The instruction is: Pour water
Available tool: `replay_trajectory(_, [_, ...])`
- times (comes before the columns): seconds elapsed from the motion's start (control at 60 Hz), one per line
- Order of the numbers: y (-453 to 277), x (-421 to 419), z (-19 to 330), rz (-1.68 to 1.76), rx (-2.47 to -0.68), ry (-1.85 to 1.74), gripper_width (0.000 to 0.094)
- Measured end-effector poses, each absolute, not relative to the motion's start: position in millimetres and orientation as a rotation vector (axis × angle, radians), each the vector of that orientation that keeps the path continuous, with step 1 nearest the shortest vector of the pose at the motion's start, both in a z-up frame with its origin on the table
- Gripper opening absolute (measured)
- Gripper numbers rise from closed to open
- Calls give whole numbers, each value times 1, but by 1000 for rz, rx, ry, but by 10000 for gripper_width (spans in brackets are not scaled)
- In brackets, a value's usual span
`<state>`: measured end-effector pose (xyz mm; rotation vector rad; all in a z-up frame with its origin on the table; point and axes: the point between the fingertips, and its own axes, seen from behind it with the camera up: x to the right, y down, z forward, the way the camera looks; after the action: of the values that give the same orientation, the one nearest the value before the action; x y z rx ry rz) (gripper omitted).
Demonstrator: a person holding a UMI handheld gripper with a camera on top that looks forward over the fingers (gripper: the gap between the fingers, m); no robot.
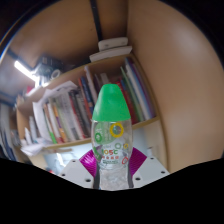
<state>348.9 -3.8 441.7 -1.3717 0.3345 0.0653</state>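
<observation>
A clear plastic bottle with a green cap and a colourful label stands upright between my fingers. My gripper is shut on the bottle: both magenta pads press against its sides at label height. The bottle is lifted, with a bookshelf behind it. No cup or other vessel shows.
A wooden bookshelf full of upright books stands beyond the bottle, tilted in the view. A white box lies on its top. A tall wooden panel rises to the right. A bright lamp shows at the left.
</observation>
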Motion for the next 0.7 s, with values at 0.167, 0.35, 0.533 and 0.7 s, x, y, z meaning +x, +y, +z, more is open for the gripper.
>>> replay_trajectory(0.167, [-29, 469, 320, -303, -1494, 364, 397])
replay_trajectory(0.35, [-28, 493, 154, -326, -1690, 399, 405])
replay_trajectory(0.533, [-31, 486, 97, -316, -1723, 399, 427])
replay_trajectory(0.7, [-33, 485, 92, -294, -1678, 401, 449])
